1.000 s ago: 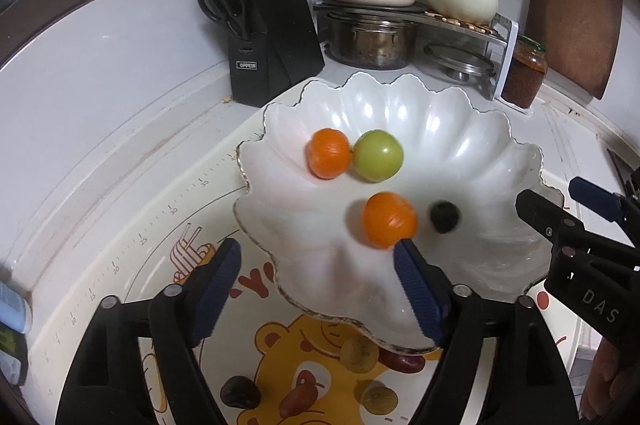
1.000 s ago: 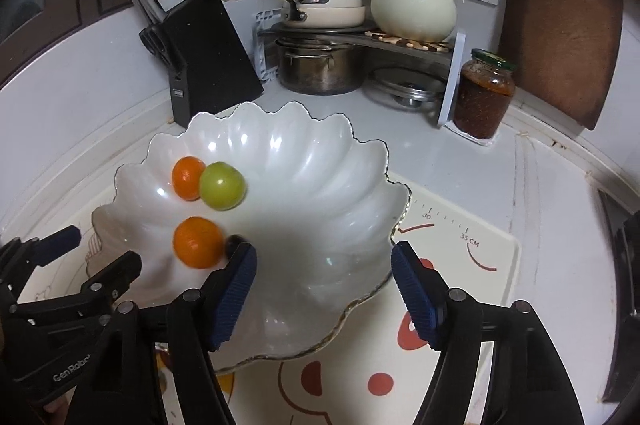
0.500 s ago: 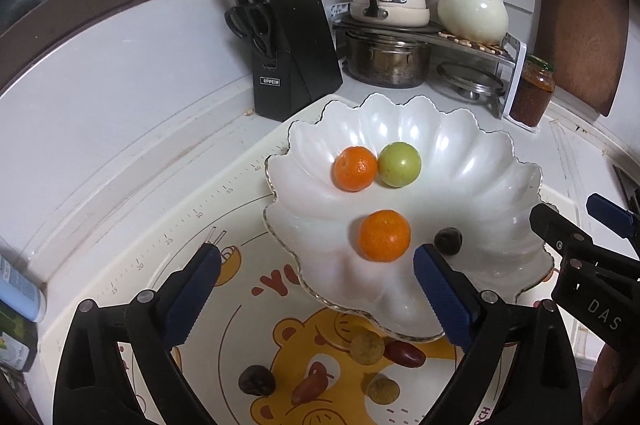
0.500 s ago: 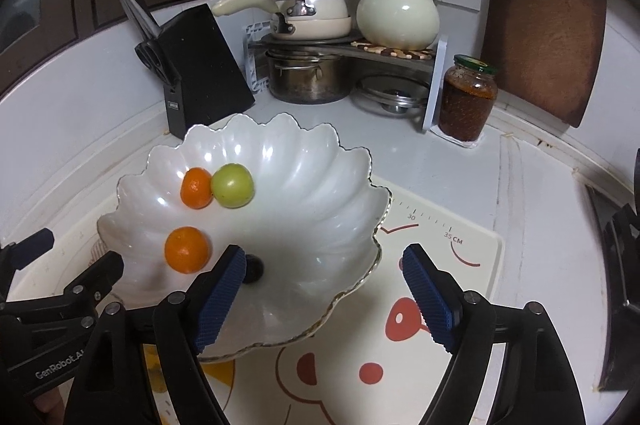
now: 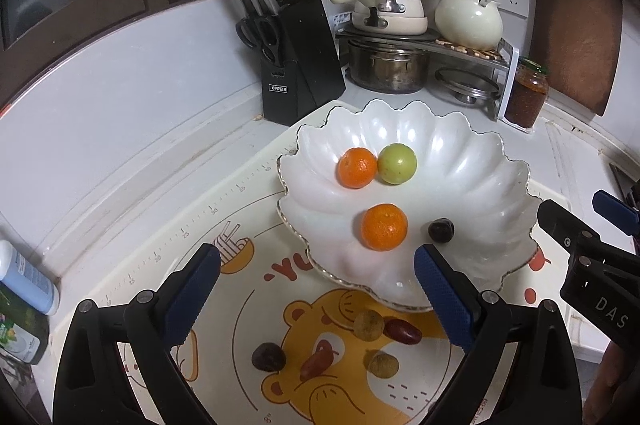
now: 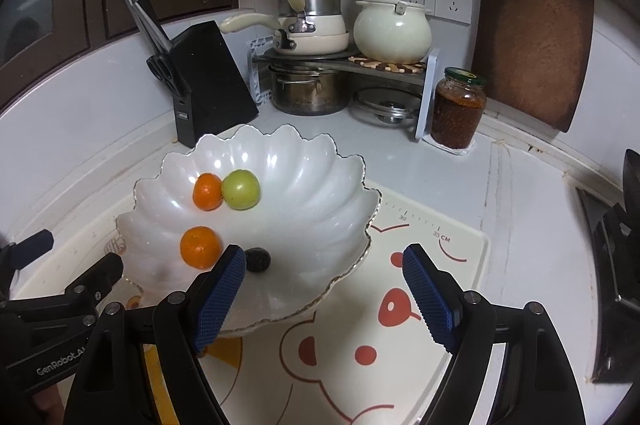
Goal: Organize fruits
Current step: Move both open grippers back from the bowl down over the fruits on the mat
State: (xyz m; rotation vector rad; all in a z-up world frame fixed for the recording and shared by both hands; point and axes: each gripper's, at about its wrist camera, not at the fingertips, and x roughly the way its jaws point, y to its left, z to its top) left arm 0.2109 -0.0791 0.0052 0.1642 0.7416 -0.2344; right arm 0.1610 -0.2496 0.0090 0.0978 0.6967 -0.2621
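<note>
Both grippers hang above the counter [image 5: 120, 129] and both are empty. The left gripper [image 5: 316, 289] has its blue pads spread wide, nothing between them — just the cartoon bear mat [image 5: 248, 289] and the near rim of the bowl below. The right gripper [image 6: 324, 293] is spread too, and its jaws frame the bowl's near right edge without touching it.

The white scalloped bowl [image 5: 472, 161] sits on the mat, and four fruits are in it. At the back, an orange mandarin [image 5: 357, 168] touches a green fruit [image 5: 397, 163] side by side. Nearer the front lies a second mandarin [image 5: 384, 226], with a small dark fruit [image 5: 441, 230] just to its right, a little apart from it. From the right wrist view that dark fruit [image 6: 258, 259] peeks out right beside the gripper's left pad.

On the mat, in front of the bowl, five small fruits lie loose: a dark round one [image 5: 268, 356], a red oblong one [image 5: 317, 363] beside it, a brownish ball [image 5: 368, 324] touching a red date-like fruit [image 5: 403, 330], and another brownish ball [image 5: 383, 365] nearer the camera.

Behind it all — a black knife block [image 5: 298, 65], stacked pots on a rack [image 5: 468, 49], a jar [image 6: 458, 107] and a wooden cutting board [image 6: 532, 25] against the wall.
</note>
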